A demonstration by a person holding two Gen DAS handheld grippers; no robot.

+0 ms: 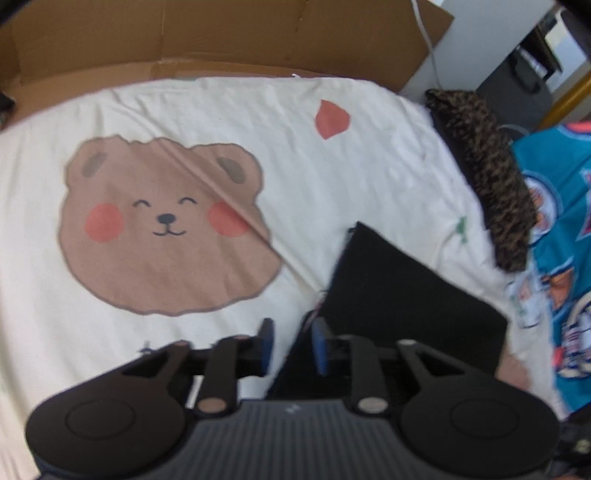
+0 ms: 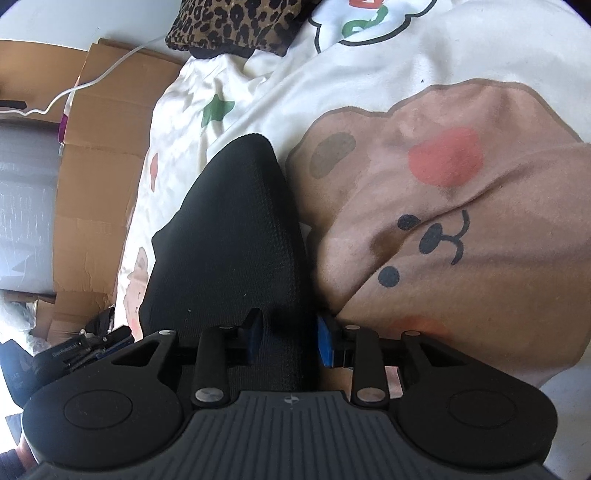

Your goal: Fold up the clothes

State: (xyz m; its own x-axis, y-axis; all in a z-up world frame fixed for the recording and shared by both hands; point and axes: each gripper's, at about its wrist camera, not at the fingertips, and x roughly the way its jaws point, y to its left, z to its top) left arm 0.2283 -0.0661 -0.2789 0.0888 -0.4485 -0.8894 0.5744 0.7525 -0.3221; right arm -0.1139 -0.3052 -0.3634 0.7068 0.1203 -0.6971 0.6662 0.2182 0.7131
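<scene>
A black knit garment (image 1: 399, 295) lies on the cream bear-print bedsheet (image 1: 332, 177). In the left wrist view its left edge runs in between the blue pads of my left gripper (image 1: 293, 343), which is shut on that edge with a narrow gap. In the right wrist view the same black garment (image 2: 229, 229) rises in a bunched fold toward the camera. My right gripper (image 2: 290, 339) is shut on it, and the cloth fills the space between the pads. Neither gripper shows in the other's view.
A leopard-print cushion (image 1: 484, 173) lies at the sheet's right edge, beside a teal printed cloth (image 1: 557, 236). Brown cardboard (image 1: 221, 33) stands behind the bed and a white cable (image 2: 74, 88) crosses the cardboard (image 2: 96, 177) beside it. Dark items (image 2: 81, 347) lie by the bed.
</scene>
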